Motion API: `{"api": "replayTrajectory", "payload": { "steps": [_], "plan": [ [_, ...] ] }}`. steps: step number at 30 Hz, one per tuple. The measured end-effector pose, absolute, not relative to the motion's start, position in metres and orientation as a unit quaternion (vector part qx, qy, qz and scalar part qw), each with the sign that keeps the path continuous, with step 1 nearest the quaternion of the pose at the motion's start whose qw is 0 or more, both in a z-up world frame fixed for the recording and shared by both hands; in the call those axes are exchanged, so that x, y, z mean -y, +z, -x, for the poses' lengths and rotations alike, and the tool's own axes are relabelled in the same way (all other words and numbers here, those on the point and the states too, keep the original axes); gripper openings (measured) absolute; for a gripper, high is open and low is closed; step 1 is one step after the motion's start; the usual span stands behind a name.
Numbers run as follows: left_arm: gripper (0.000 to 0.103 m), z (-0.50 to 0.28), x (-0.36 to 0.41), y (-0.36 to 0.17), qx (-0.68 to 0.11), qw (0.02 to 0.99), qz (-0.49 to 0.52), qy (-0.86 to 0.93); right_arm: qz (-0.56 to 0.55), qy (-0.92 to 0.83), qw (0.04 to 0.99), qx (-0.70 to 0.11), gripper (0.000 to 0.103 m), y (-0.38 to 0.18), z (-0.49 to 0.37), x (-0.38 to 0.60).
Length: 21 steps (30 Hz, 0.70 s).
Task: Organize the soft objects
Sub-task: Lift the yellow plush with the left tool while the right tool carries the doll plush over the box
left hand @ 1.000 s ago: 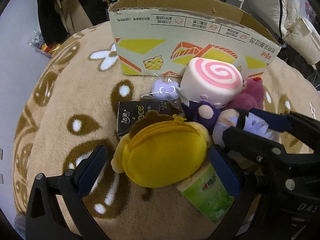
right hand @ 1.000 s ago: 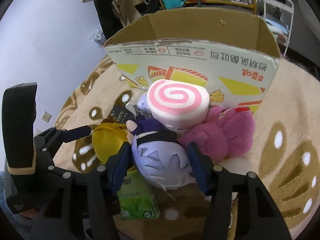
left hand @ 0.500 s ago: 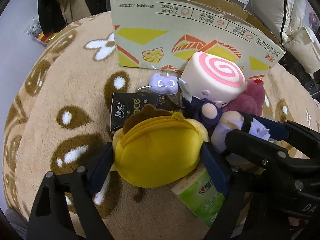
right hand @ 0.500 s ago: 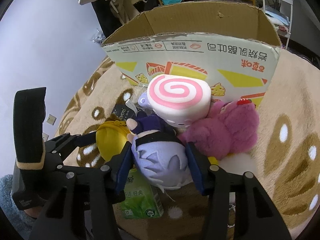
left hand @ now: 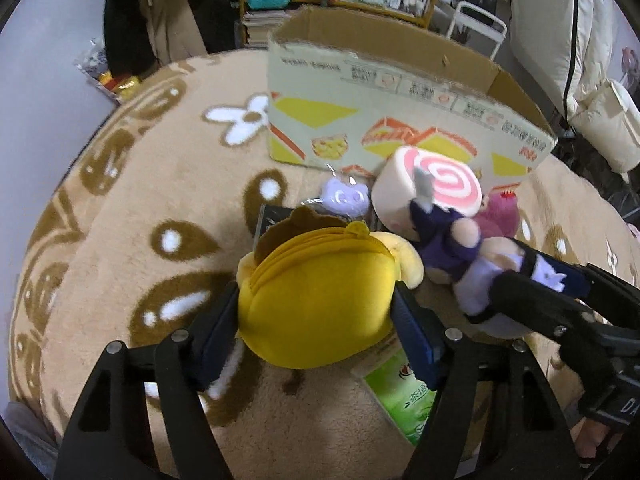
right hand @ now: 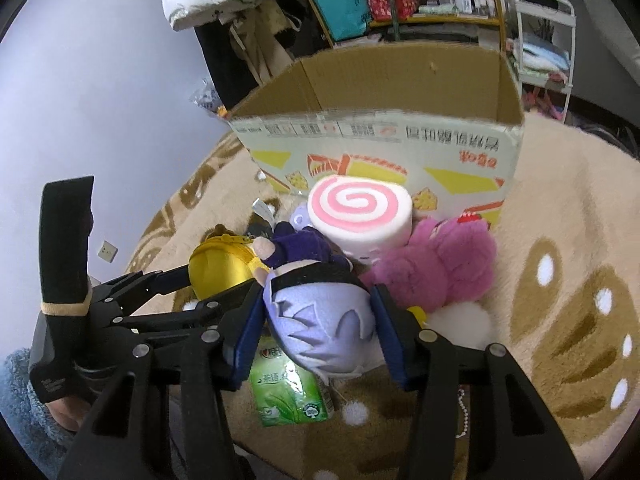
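Both tools are loaded. The left tool [left hand: 316, 320] has its jaws closing on the yellow plush [left hand: 316, 300], pads pressed into its sides; the right tool [right hand: 320, 332] grips the doll [right hand: 320, 320] by its lilac head, purple body pointing toward the box [right hand: 400, 92]. Both toys appear to be just clear of the rug [right hand: 568, 240], though the underside is hidden, so I cannot be sure.

The box stands open beyond the pile; what shows of its inside looks bare, though the floor of it is out of sight — so by my reading the sorting has barely begun. Neither held toy has reached it yet.

Left on the rug, bunched against the box's near wall: the swirl cushion [right hand: 360, 212]; the pink plush [right hand: 436, 268] touching it on the right; a small lilac toy [left hand: 345, 197] in clear wrap; a white pompom [right hand: 460, 320] near the pink plush. These look soft and would follow.

Also in the pile, likely not for the box: a green carton [right hand: 288, 392] lying under the doll and a dark packet [left hand: 272, 220] behind the yellow plush; whether they count as soft is a guess.

Next, as I judge it, comes carrying both toys over the near wall and letting go inside — the wall stands tall, so they need height first.
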<state>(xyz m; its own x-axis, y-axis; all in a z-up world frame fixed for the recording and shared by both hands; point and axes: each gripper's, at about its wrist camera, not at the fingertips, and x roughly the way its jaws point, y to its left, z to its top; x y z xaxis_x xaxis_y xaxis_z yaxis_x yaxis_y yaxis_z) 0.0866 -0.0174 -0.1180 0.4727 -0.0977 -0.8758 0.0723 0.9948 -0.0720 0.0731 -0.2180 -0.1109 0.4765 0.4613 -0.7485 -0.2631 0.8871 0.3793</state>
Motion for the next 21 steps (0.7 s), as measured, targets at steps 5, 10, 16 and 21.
{"api": "replayTrajectory", "payload": {
  "steps": [5, 10, 16, 21],
  "plan": [
    [0.073, -0.071, 0.015, -0.094, -0.460, 0.887, 0.001, -0.032, -0.111, 0.206, 0.874, -0.426, 0.056, -0.091, -0.062, 0.223],
    [0.073, -0.049, 0.012, -0.064, -0.394, 0.919, -0.001, -0.027, -0.108, 0.187, 0.896, -0.389, 0.056, -0.073, -0.050, 0.232],
    [0.073, -0.030, 0.010, -0.034, -0.321, 0.947, -0.008, -0.018, -0.105, 0.152, 0.924, -0.336, 0.056, -0.049, -0.032, 0.245],
    [0.073, -0.018, 0.004, -0.019, -0.287, 0.958, -0.008, -0.012, -0.096, 0.128, 0.942, -0.293, 0.056, -0.029, -0.021, 0.251]
  ]
}}
